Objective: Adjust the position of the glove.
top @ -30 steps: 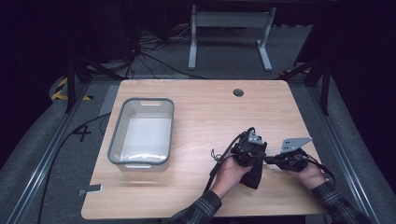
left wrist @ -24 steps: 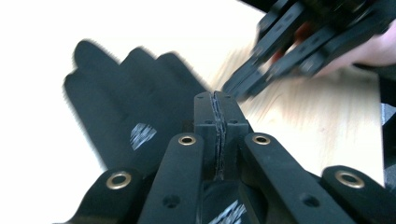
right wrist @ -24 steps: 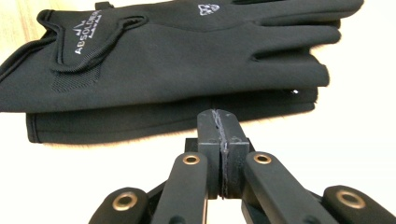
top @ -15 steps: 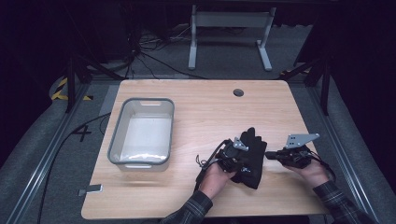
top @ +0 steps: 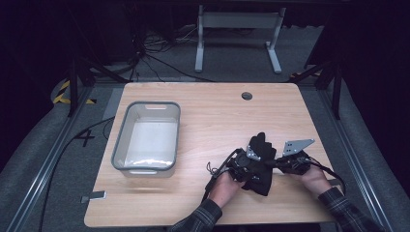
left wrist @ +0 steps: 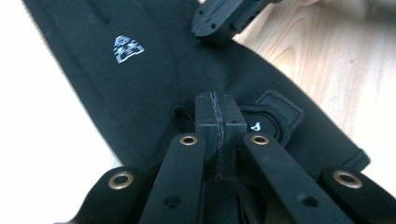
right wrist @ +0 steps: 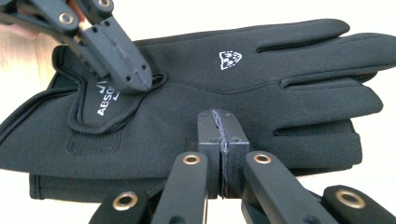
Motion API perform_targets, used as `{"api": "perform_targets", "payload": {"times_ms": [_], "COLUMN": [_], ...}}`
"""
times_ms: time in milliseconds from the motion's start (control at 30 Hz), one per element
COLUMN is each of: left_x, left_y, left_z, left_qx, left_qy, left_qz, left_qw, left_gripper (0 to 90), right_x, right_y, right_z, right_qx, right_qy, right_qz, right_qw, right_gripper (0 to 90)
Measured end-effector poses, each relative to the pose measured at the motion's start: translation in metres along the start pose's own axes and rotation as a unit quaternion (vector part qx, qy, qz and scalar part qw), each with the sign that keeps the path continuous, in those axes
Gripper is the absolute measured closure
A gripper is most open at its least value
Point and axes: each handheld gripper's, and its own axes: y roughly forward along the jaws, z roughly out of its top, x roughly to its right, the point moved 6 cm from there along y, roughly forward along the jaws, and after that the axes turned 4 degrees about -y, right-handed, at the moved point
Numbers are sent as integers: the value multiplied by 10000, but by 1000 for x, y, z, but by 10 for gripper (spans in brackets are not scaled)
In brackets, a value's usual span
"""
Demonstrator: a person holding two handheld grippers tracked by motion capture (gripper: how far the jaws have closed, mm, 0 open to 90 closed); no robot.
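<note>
A black glove (top: 260, 162) lies flat on the wooden table (top: 212, 111), in the near right part of it, with its fingers pointing away from the person. In the right gripper view there is a second black layer under it, along the lower edge, but it is not clear whether this is another glove.

The left gripper (top: 247, 162) rests over the glove near its cuff. In the left gripper view its jaws are pressed together with no gap, and the tips (left wrist: 219, 116) stand on the fabric just beside the strap tab (left wrist: 275, 122) at the wrist. Whether they pinch a fold of fabric cannot be told; nothing shows between them. The person's left hand (top: 226, 186) holds this gripper from below.

The right gripper (top: 276, 163) comes from the right side and meets the glove at its right edge. Its jaws are also fully clenched, and in the right gripper view the tips (right wrist: 222, 128) touch the palm area of the glove, below the small white logo (right wrist: 230, 59). The right hand (top: 315, 178) holds it, and a grey plate (top: 297, 146) stands on top.

The two grippers are near each other, both low over the glove.

A grey bin (top: 147, 137) stands on the left part of the table, well apart from the glove.
</note>
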Motion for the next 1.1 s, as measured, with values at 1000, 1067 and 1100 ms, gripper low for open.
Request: {"api": "perform_targets", "payload": {"times_ms": [1000, 1067, 1100], "left_x": [-32, -32, -31], "left_y": [-15, -17, -19], "left_z": [0, 4, 6], "left_qx": [-71, -19, 20], "left_qy": [-183, -115, -103], "left_qz": [136, 141, 147], "left_qw": [9997, 9998, 9998], "left_gripper": [839, 780, 749], "right_x": [-28, -25, -24], "right_y": [-9, -17, -20], "right_z": [10, 4, 0], "right_qx": [375, 403, 390], "right_qy": [-132, -65, -27], "right_qz": [355, 227, 151], "right_qw": [9986, 9989, 9991], "right_gripper": [876, 811, 776]}}
